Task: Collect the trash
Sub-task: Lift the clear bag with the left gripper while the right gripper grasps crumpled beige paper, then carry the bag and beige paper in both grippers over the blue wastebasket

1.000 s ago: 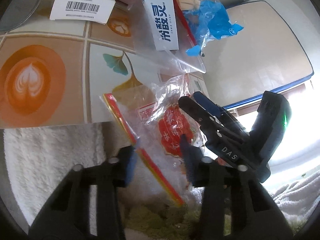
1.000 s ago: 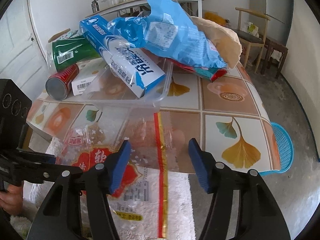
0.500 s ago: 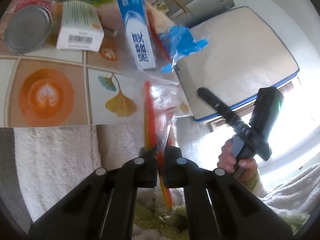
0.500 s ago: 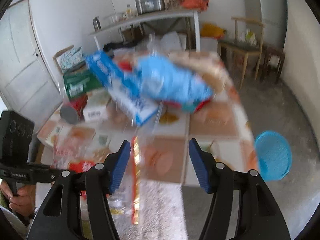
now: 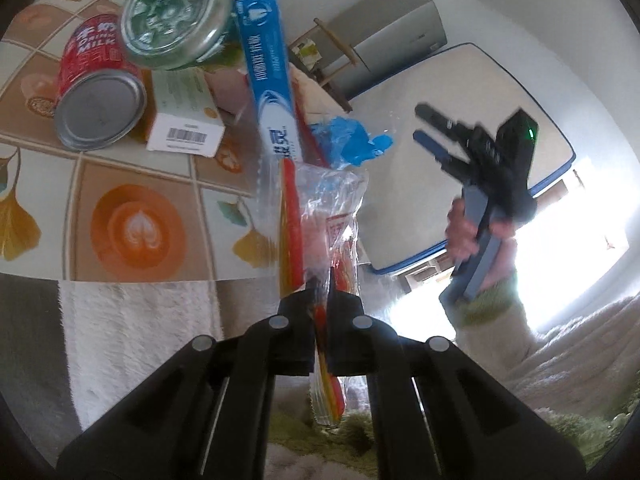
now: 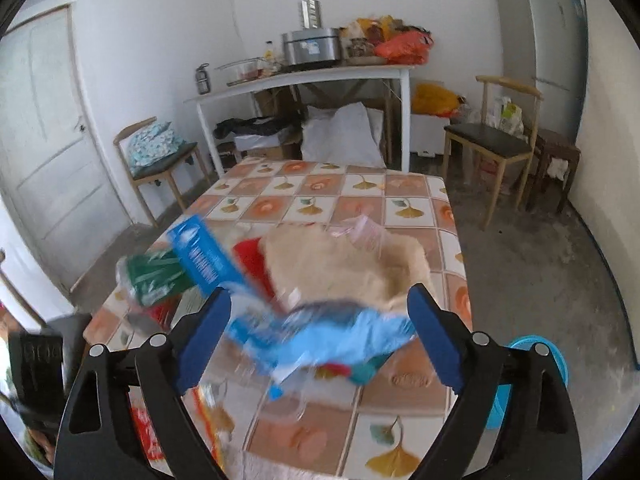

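My left gripper (image 5: 322, 280) is shut on a clear plastic bag (image 5: 320, 208) with a red strip and red print, held up off the table edge. Behind it on the tiled table (image 5: 132, 184) lie a red milk can (image 5: 96, 92), a green bottle (image 5: 176, 20), a white box (image 5: 184, 116), a blue toothpaste box (image 5: 268, 80) and a blue wrapper (image 5: 352, 144). My right gripper (image 6: 320, 308) hangs above the pile, its jaws opening wide with nothing pressed between them; the blue wrapper (image 6: 340, 340) lies blurred beneath. A hand holds the right gripper (image 5: 419, 122) to the right in the left wrist view.
A beige cloth-like lump (image 6: 348, 264) sits on the pile. A blue basket (image 6: 532, 360) stands on the floor right of the table. A white fluffy cover (image 5: 132, 328) hangs at the near table edge. Chairs (image 6: 492, 144), a white side table (image 6: 320, 76) and a fridge (image 6: 540, 28) line the walls.
The left gripper closed on the clear bag and lifted it. The right gripper let go of the bag, rose above the pile and spread its jaws wider.
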Demonstrator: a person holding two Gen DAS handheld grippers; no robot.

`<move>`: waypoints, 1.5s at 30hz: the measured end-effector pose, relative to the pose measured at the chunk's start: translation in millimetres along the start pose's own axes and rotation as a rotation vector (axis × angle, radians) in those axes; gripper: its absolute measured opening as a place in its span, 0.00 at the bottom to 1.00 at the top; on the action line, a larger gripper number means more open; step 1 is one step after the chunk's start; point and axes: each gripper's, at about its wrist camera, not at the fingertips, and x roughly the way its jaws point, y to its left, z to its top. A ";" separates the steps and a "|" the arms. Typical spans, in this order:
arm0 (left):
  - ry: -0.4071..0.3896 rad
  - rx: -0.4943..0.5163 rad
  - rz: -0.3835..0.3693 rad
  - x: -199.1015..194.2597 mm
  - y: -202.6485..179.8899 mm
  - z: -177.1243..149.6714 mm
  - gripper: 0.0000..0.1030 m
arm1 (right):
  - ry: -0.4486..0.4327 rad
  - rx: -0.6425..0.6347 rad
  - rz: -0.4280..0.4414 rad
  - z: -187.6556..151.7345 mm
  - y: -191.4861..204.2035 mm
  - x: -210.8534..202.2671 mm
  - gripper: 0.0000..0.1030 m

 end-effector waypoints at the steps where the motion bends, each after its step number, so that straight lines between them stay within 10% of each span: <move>1: 0.001 -0.006 -0.003 -3.6 4.3 -1.0 0.02 | 0.061 0.024 0.035 9.9 -8.6 12.0 0.94; 18: 0.026 -0.044 -0.008 1.1 16.8 -3.4 0.02 | 0.642 -0.003 0.103 37.6 -33.9 165.9 0.92; 31: 0.025 -0.036 0.002 -2.2 12.8 -3.5 0.02 | 0.579 0.137 0.138 37.4 -52.0 151.7 0.16; 45: -0.020 0.016 0.069 -9.0 -11.4 -6.2 0.02 | 0.159 0.077 0.008 86.7 -63.6 39.5 0.04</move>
